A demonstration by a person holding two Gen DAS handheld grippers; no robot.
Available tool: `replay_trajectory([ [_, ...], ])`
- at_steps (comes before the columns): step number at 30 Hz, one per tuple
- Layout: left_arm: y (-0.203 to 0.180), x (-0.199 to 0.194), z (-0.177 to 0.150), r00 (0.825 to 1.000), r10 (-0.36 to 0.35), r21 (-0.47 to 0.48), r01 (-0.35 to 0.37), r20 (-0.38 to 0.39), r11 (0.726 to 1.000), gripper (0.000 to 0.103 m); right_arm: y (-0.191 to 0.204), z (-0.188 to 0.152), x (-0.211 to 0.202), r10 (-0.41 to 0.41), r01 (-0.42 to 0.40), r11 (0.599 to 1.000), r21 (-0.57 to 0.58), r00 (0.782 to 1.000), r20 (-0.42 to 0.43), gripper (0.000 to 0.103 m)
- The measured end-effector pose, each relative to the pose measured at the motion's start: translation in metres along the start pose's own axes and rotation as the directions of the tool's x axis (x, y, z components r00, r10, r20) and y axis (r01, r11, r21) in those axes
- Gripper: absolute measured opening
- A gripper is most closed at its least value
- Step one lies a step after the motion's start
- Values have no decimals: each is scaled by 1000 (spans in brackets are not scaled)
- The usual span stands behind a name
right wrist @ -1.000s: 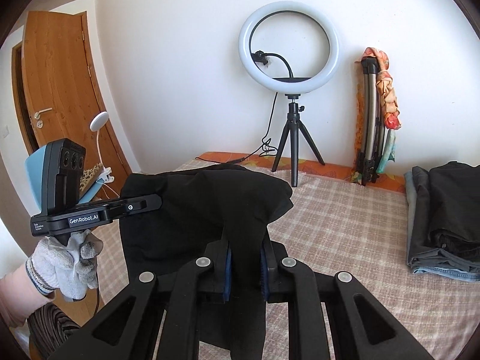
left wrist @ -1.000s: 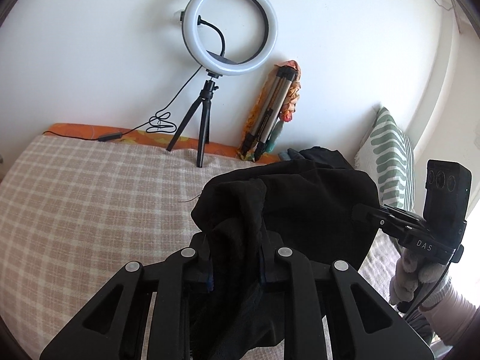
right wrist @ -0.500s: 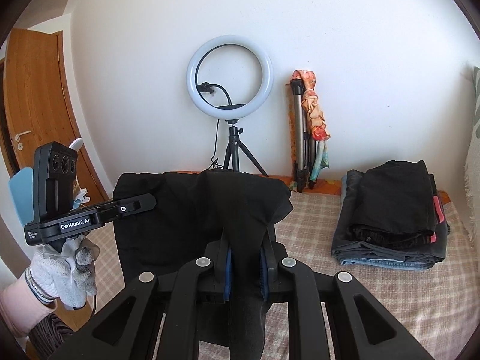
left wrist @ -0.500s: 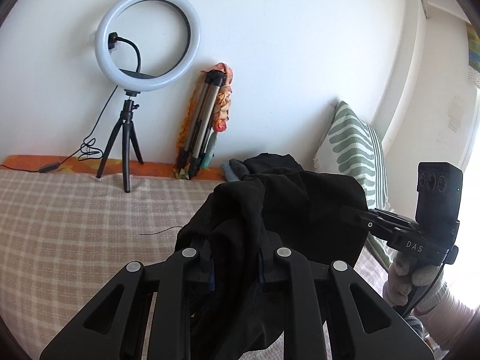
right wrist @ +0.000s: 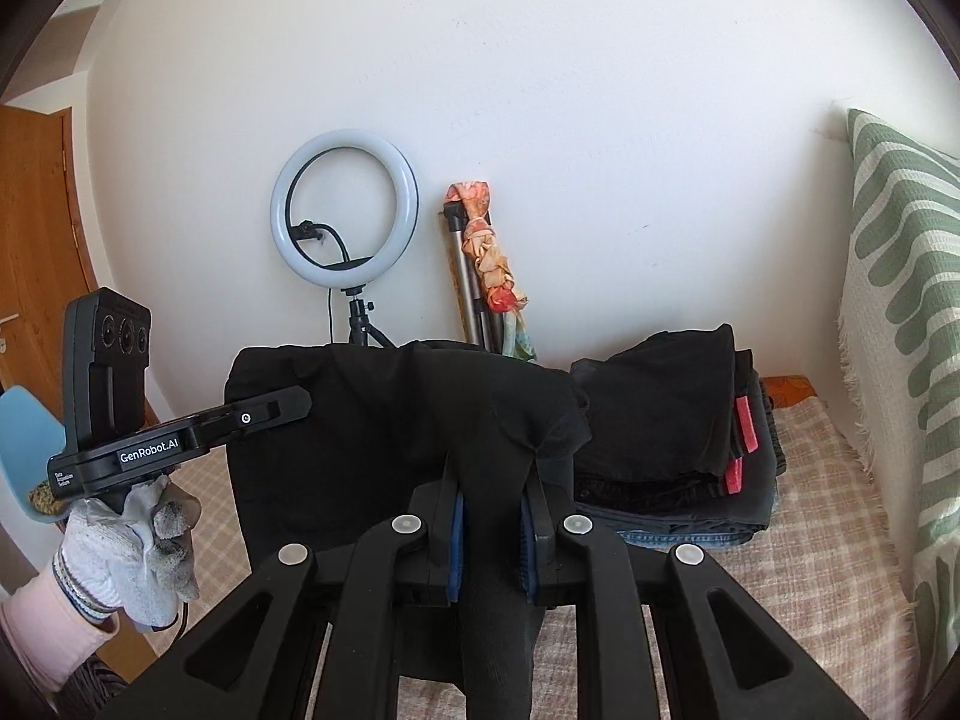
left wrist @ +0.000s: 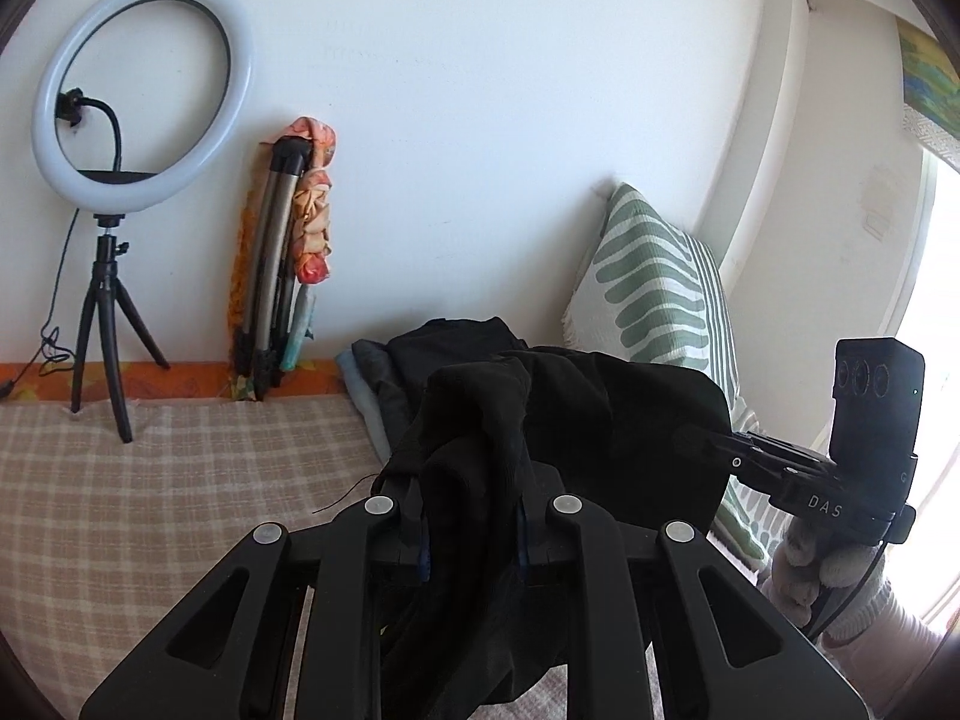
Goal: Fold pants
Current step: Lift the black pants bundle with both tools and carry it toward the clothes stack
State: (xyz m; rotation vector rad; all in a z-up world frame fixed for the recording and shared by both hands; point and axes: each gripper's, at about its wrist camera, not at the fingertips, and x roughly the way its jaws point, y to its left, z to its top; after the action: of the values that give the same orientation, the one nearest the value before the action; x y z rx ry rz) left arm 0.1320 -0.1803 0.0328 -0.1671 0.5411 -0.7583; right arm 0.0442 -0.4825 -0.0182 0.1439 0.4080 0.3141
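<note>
Nearest in the left wrist view, the left gripper (left wrist: 471, 531) is nearly closed, its jaws pinching a bunched edge of the black pants (left wrist: 606, 432), which spill down between the fingers and hang below. In the right wrist view the right gripper (right wrist: 489, 531) is likewise nearly closed, clamped on a thick fold of the same pants (right wrist: 384, 432). The cloth stretches between the two grippers, lifted clear of the checked bed (right wrist: 798, 546), draped as a wide dark sheet. Each gripper shows in the other's camera, held in a gloved hand (right wrist: 129, 546); the right hand (left wrist: 807, 564) grips its handle at the edge of the left view. Just beyond the pants lies a stack of folded clothes (right wrist: 666, 426), dark pieces over blue denim, resting on the bed near the wall. A green-striped pillow (left wrist: 654, 294) leans at the bed's right side. Against the white wall stand a ring light (right wrist: 343, 207) on a small tripod and a folded tripod (left wrist: 276, 264) wrapped with an orange cloth. A wooden door (right wrist: 33, 228) sits at the far left.
</note>
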Motion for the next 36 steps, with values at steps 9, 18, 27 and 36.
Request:
replay_trajectory([
  [9,-23,49,30,999,-31,39,31,4,999,17,-58,31,6,-62,60,997,45,998,30,13],
  [18,-18,97,54,999,-33,44,33,4,998,17,-98,61,42,-54,52,996,78,998,19,12],
  [27,6,75,62,998,-37,0,37,53,999,16,-65,98,66,58,-58,998,34,998,-3,11],
  [36,20,16,108,987,5,9,-6,161,1000,16,-26,152,60,149,-147,988,-49,988,42,10],
])
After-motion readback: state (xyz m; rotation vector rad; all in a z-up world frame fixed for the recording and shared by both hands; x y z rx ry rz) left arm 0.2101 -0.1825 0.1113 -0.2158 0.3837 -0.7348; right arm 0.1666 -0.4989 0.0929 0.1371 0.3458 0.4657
